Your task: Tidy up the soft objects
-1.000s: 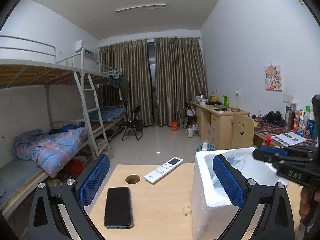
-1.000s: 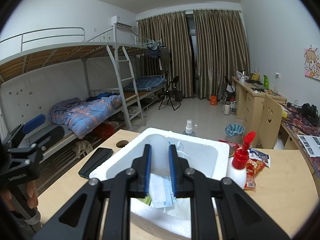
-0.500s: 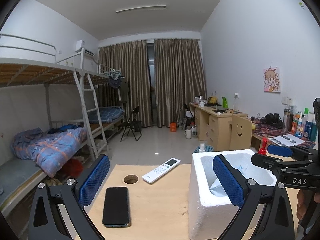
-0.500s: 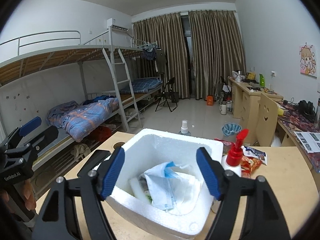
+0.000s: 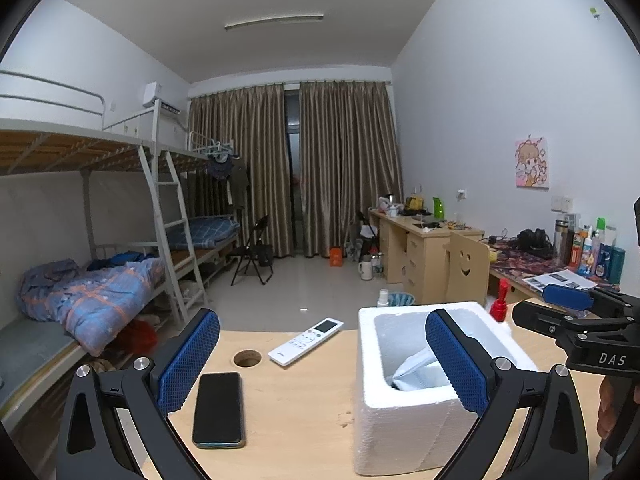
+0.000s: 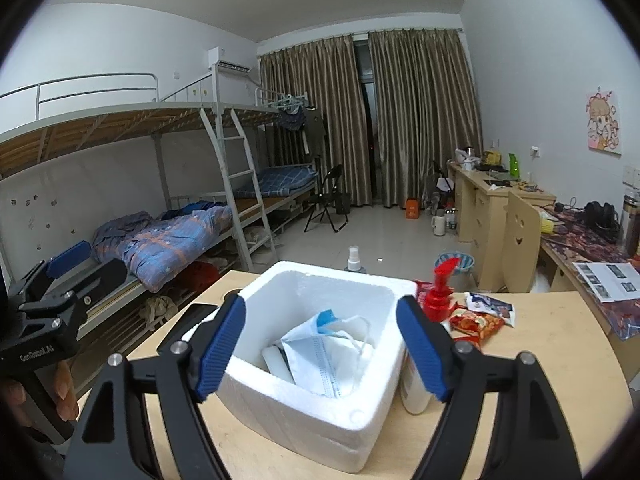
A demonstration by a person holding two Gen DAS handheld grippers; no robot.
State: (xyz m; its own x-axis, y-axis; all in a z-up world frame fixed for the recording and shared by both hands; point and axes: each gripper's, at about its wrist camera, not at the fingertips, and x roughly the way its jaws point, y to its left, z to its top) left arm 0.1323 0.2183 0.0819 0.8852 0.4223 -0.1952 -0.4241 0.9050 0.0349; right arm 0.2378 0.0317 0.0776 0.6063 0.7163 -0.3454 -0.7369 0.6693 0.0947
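A white foam box (image 6: 316, 412) stands on the wooden table (image 6: 560, 360). A blue and white face mask (image 6: 320, 356) lies crumpled inside it with other white soft items. My right gripper (image 6: 320, 302) hovers over the box's near side. Its jaws are opening and stand wide, with nothing pressed between the pads. My left gripper (image 5: 319, 318) is open and empty, to the left of the box (image 5: 404, 428). The mask (image 5: 416, 368) shows just past its right finger.
A red pump bottle (image 6: 438, 300) and snack packets (image 6: 476, 322) sit right of the box. A black phone (image 5: 218, 410), a white remote (image 5: 306, 342) and a cable hole (image 5: 247, 358) lie to its left. A spray bottle (image 6: 354, 260) stands behind it.
The right gripper was shut on the face mask over the box. Its jaws have spread wide, the mask now lies in the box, and the gripper has drawn back slightly.
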